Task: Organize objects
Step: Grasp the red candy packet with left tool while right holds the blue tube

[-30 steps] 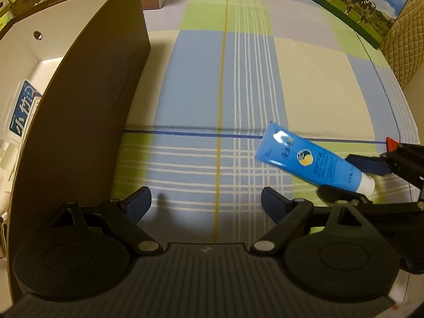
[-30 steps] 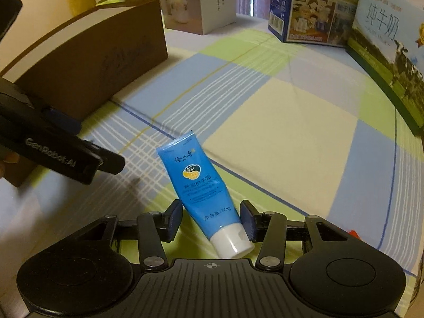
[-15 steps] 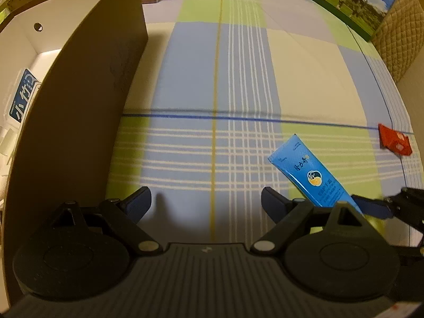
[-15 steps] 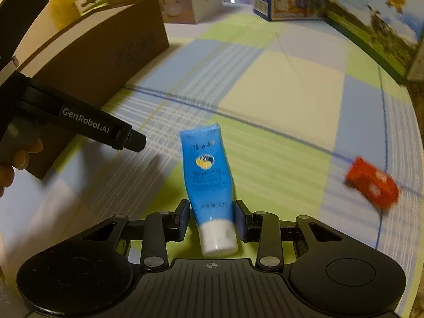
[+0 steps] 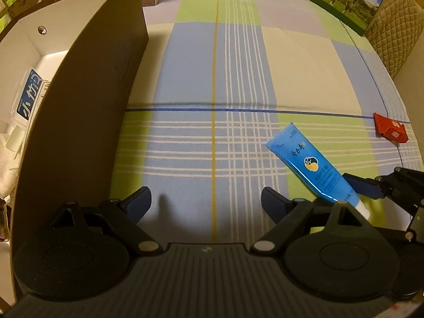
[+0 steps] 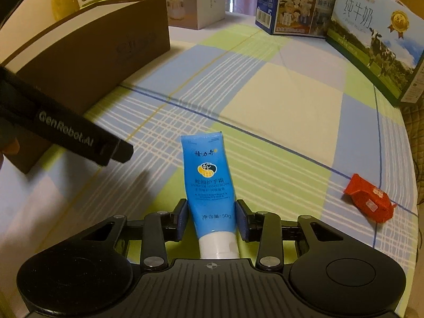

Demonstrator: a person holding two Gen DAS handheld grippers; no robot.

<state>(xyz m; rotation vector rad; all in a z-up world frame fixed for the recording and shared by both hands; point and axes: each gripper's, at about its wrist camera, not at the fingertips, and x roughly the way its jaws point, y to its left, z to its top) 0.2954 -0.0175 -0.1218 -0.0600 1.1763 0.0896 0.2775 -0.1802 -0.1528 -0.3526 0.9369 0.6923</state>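
A blue hand-cream tube [image 6: 209, 185] with a white cap points away from the right wrist camera. My right gripper [image 6: 213, 218] is shut on it near the cap and holds it above the checked cloth. The tube also shows in the left wrist view [image 5: 310, 164], at lower right, with the right gripper's fingers [image 5: 363, 186] around its cap end. My left gripper [image 5: 206, 202] is open and empty, low over the cloth beside the brown box [image 5: 87, 100]. In the right wrist view the left gripper's finger [image 6: 79, 137] reaches in from the left.
The brown box [image 6: 87, 53] stands open at the left, with packets inside [image 5: 29, 98]. A small red packet [image 6: 369, 202] lies on the cloth to the right, also in the left wrist view [image 5: 389, 129]. Milk cartons [image 6: 371, 39] and boxes stand along the far edge.
My right gripper closed on the tube and lifted and turned it, cap toward the camera. The red packet came into view. The left gripper stayed open and drew back slightly.
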